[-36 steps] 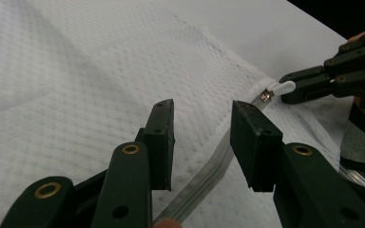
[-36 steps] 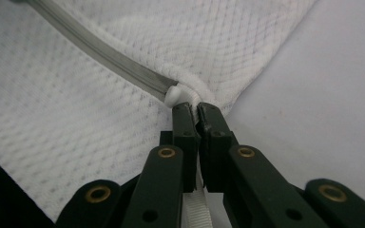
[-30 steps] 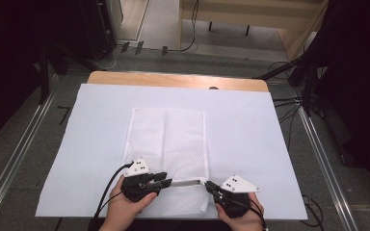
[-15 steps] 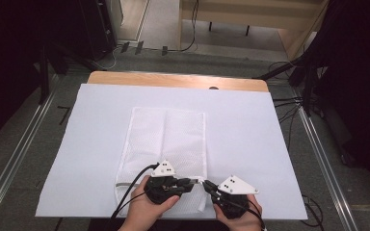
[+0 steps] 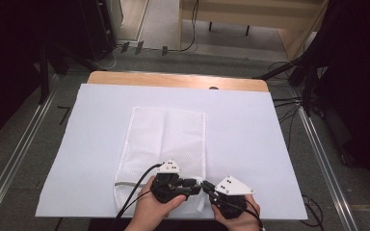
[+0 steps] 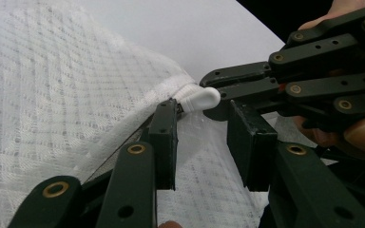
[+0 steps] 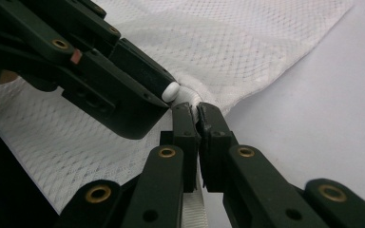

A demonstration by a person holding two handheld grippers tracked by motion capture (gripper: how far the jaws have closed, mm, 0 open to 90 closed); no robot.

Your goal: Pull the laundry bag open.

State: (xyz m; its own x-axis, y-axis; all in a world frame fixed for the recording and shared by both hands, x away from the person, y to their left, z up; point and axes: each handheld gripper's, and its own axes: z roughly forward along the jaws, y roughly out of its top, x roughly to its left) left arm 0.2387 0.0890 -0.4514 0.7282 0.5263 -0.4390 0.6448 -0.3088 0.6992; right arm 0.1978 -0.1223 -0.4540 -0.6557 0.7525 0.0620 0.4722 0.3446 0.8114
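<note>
Mesh laundry bag (image 5: 166, 144) lay flat on white-covered table (image 5: 250, 144), near edge toward person. Right claw (image 7: 197, 114) was clenched on bag's corner seam by zipper end. Left claw (image 6: 199, 137) was spread wide, white zipper pull (image 6: 200, 99) between its jaws, nothing pinched. My guess: corner anchored, pull not grabbed yet, so whole zip run was left. Couldn't tell if zipper was open or closed.
</note>
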